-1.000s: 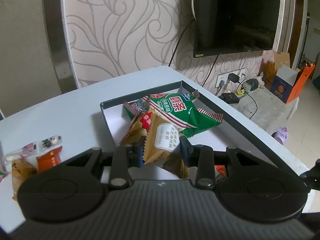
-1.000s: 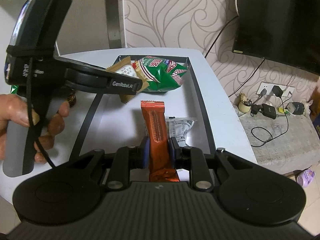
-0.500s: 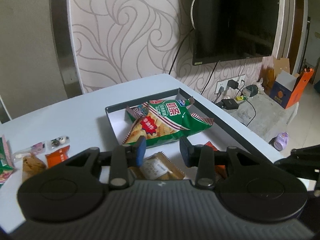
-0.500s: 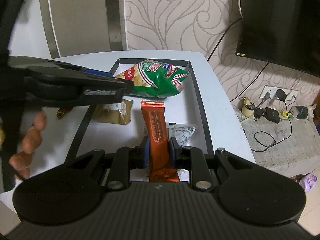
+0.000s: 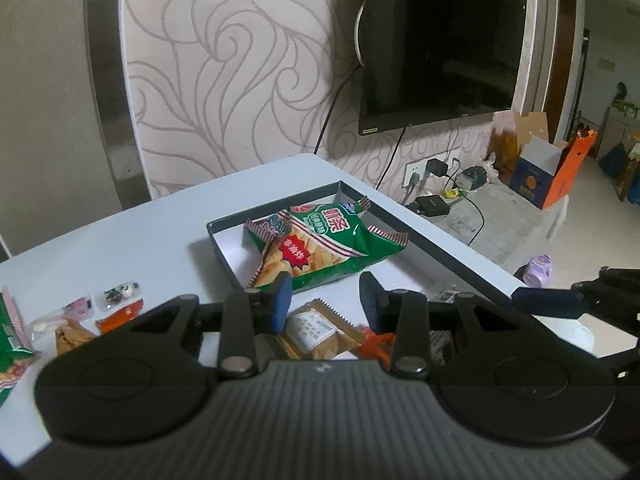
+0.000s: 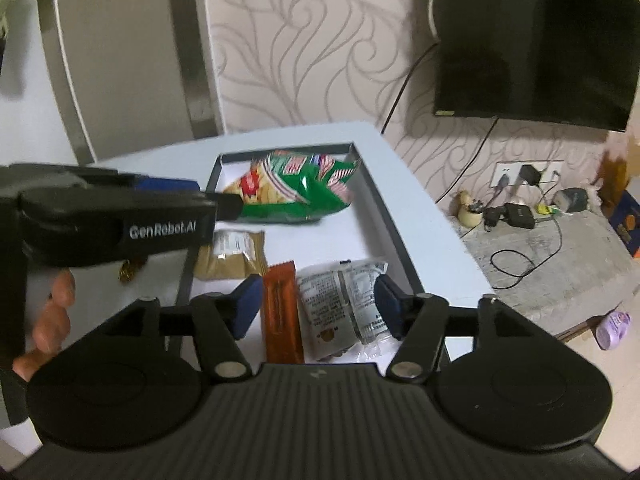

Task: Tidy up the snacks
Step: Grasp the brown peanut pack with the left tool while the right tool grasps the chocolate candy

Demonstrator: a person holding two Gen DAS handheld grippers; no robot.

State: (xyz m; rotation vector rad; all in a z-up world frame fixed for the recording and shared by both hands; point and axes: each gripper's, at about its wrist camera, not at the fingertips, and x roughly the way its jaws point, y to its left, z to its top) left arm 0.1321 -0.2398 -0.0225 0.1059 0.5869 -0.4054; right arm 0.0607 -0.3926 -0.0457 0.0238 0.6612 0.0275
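A dark-rimmed white tray (image 5: 276, 207) (image 6: 394, 236) holds a green chip bag (image 5: 324, 242) (image 6: 298, 190), a brown snack packet (image 5: 316, 330) (image 6: 230, 254), an orange bar (image 6: 282, 310) (image 5: 376, 346) and a clear packet (image 6: 346, 300). My left gripper (image 5: 325, 300) is open and empty above the brown packet. My right gripper (image 6: 316, 306) is open, with the orange bar and the clear packet lying in the tray between its fingers. The left gripper's body (image 6: 120, 218) shows at the left of the right wrist view.
Loose small snacks (image 5: 86, 314) lie on the white table (image 5: 132, 244) left of the tray, with a green bag (image 5: 10, 340) at the far left edge. A wall TV (image 5: 440, 44) hangs behind. Chargers and boxes (image 5: 544, 176) sit on a ledge to the right.
My left gripper opened, dropped the brown packet in the tray and lifted back. My right gripper opened and released the orange bar, which now lies in the tray.
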